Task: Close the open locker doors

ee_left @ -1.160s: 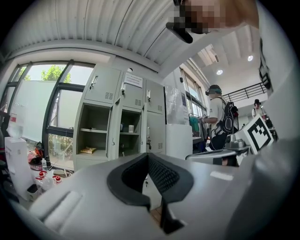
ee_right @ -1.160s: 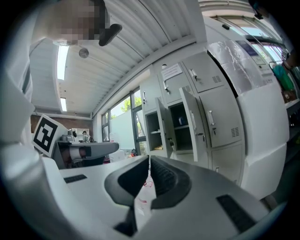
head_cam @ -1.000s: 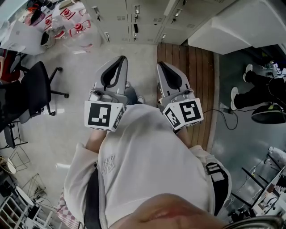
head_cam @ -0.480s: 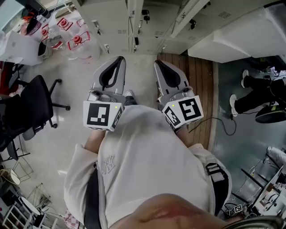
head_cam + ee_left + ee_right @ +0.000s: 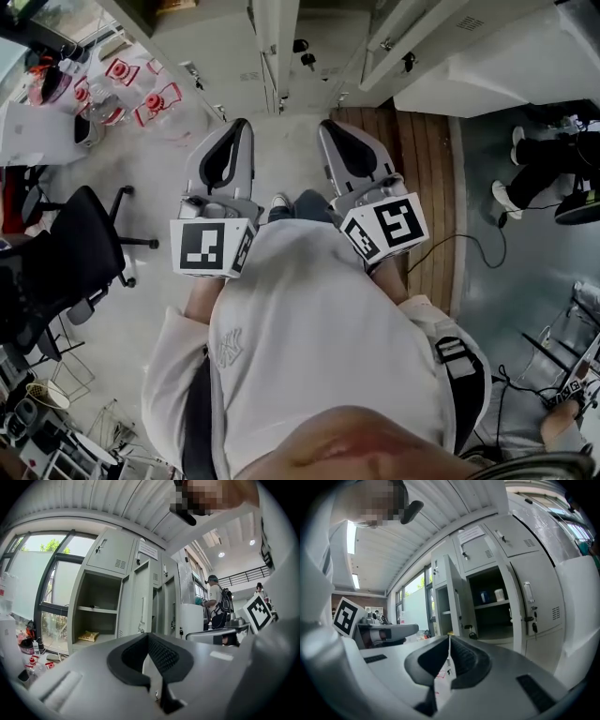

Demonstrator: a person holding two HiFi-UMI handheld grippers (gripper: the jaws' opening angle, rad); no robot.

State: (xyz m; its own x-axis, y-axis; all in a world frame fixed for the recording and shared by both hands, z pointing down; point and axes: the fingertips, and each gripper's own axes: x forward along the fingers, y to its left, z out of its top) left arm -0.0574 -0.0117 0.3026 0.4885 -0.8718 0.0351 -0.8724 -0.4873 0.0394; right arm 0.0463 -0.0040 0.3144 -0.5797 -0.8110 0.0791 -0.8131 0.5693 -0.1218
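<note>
The lockers (image 5: 487,550) are seen ahead of both claws and are not reached yet. The left gripper (image 5: 239,129) is held out in front of the lockers with its jaws pressed together, and nothing is pinched in it. The right gripper (image 5: 330,129) is held beside it, also in front of the lockers, with its jaws pressed together on nothing. No door is touched by either claw.

Several doors are left open. One open door (image 5: 453,597) is seen swung out from the lockers in the right gripper view. Beside it a dark open box (image 5: 492,616) is shown, where two small pots (image 5: 499,594) are kept on a shelf. Another open door (image 5: 140,603) is seen in the left gripper view, next to an open box (image 5: 96,592) at the lockers' window end, where a small yellow thing (image 5: 87,635) is lying.

A few things could go wrong, it is judged. If a door is pushed too hard, it could be banged against the lockers and bounced open again. If a door is pushed close to its hinge, it may hardly be moved. The thin edge of a swung-out door could be bumped by a claw as the lockers are neared. A key (image 5: 533,623) is hanging from a shut door on the lockers, and it could be knocked or caught.
</note>
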